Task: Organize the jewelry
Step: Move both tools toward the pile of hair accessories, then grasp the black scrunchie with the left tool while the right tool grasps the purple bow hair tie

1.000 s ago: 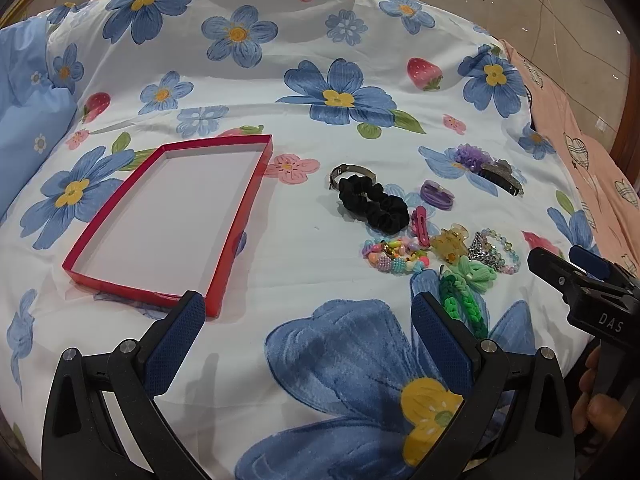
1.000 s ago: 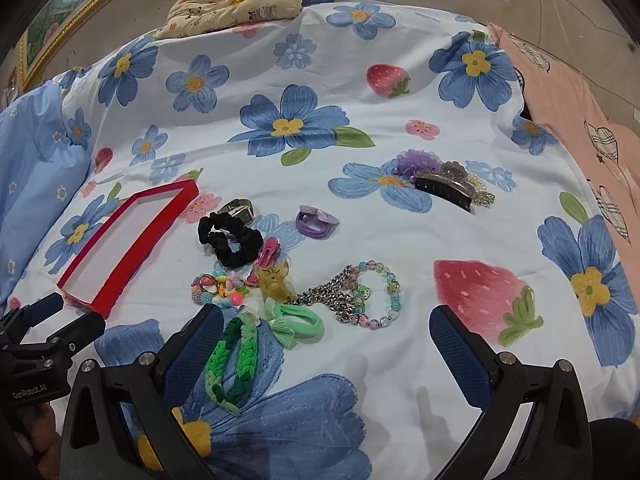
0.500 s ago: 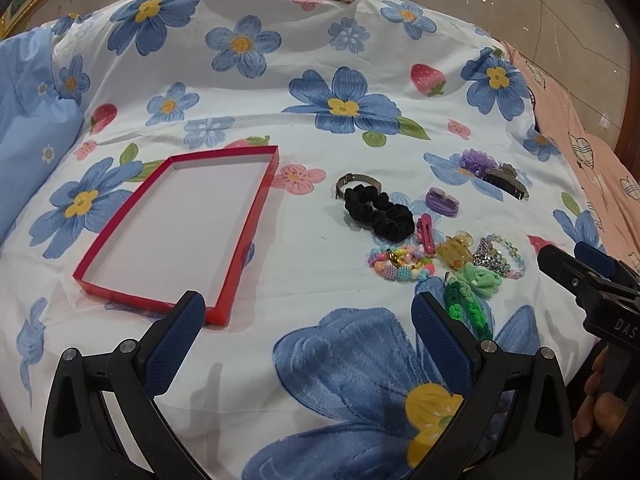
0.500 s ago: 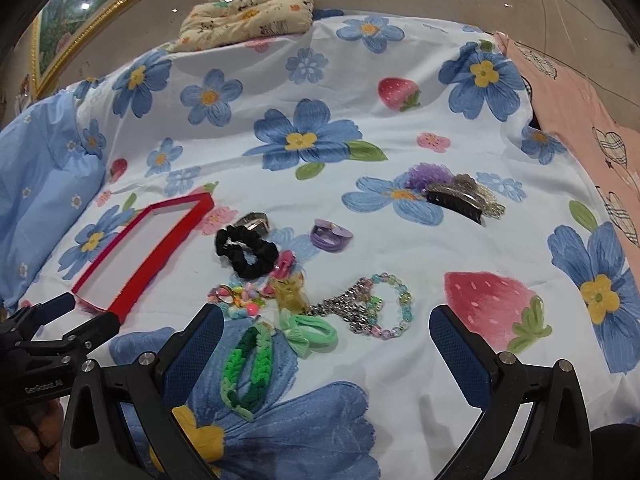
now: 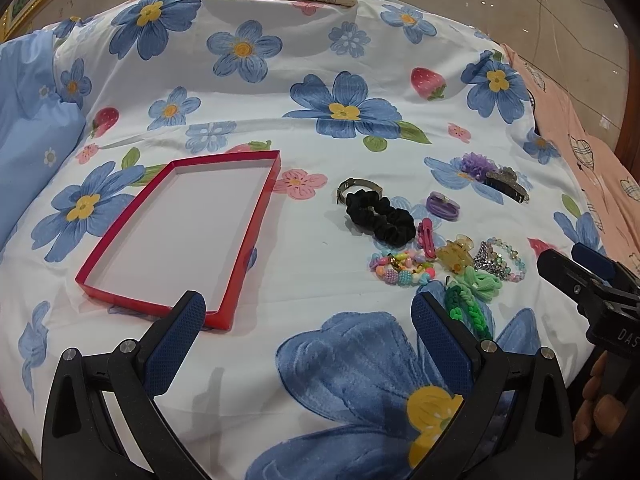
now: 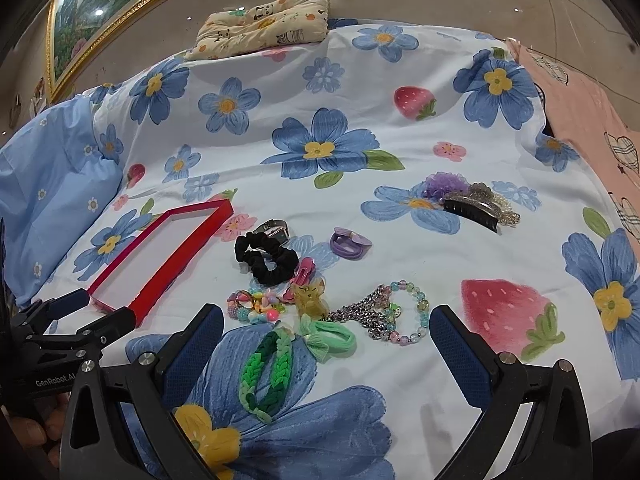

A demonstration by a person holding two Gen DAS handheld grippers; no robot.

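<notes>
On the bedspread the tray lies at nine o'clock of the scrunchie. A watch, it seems, touches the scrunchie at eleven. The bead bracelets lie at six, the braided band nearest. Hair claws sit well apart at two o'clock.

Watch half hidden behind black scrunchie; framed picture cropped.

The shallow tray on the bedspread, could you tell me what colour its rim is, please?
Red rim, with a white floor inside; the left wrist view shows it best.
</notes>
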